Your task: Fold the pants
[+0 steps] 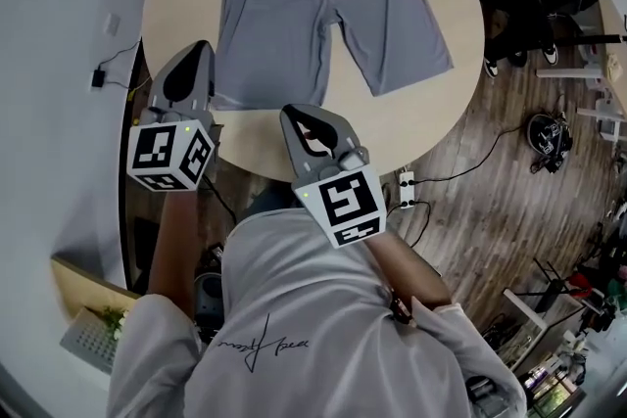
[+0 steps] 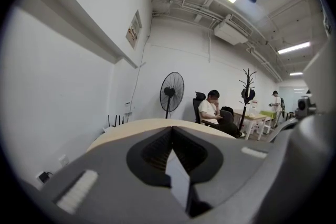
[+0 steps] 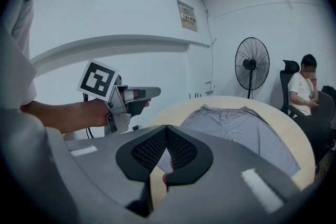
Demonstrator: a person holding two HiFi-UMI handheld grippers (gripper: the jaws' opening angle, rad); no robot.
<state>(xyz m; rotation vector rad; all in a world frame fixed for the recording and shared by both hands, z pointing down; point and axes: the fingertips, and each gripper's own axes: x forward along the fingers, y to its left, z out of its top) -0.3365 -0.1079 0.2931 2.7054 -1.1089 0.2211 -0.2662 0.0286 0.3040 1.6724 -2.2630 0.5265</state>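
On the round table [image 1: 431,113], the grey pants [image 1: 323,5] lie spread flat, waistband toward the far edge and both short legs pointing back toward the near edge where you stand. The leg on your left reaches almost to the near-left edge; the other leg angles out toward the right edge and ends well short of it.

Your left gripper [image 1: 201,46] sits over the near-left edge of the table, just beside the outer seam of that left leg. Its own view shows the jaws pressed together with nothing between them, the table's rim ahead and a standing fan [image 2: 171,93] beyond.

Your right gripper [image 1: 292,115] hangs at the near edge, its tip just at the hem of the same leg; whether it touches the cloth cannot be told. Its jaws are also closed on nothing, with the fabric lying in front of them.

Past the table's far-right side a person [image 2: 212,110] sits in a chair, and a power strip [image 1: 407,191] lies on the wooden floor below the near-right edge.
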